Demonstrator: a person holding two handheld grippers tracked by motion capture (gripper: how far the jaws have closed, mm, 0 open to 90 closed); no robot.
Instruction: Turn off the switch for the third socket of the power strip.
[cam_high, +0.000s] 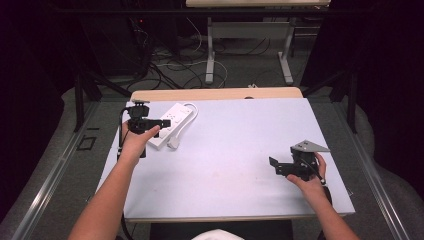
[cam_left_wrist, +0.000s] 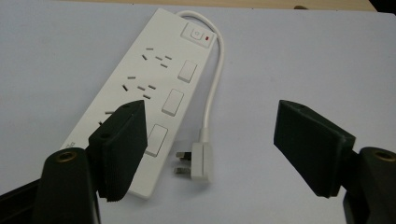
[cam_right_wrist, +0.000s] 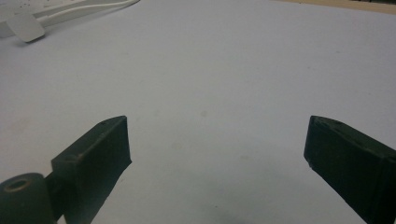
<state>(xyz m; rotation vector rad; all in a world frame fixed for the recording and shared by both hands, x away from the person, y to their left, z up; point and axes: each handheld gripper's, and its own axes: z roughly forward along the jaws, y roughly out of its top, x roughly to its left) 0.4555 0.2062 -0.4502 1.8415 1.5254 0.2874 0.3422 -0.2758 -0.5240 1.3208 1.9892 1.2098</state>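
Observation:
A white power strip (cam_high: 172, 117) lies at the back left of the table, its cord (cam_left_wrist: 215, 79) looping round to a white plug (cam_left_wrist: 200, 161) that rests on the mat beside it. In the left gripper view the strip (cam_left_wrist: 156, 79) shows several sockets and rocker switches, with a red light at its far end. My left gripper (cam_high: 164, 123) hovers just over the strip's near end, jaws open (cam_left_wrist: 210, 140), with the plug lying below the gap and nothing gripped. My right gripper (cam_high: 275, 166) is held low at the right side of the table, open (cam_right_wrist: 217, 140) over bare mat.
A pale mat (cam_high: 240, 145) covers the table, with a wooden edge (cam_high: 215, 93) at the back. The plug (cam_right_wrist: 25, 26) and cord sit far off in the right gripper view. Beyond the table stand another table's legs (cam_high: 210, 55) and floor cables.

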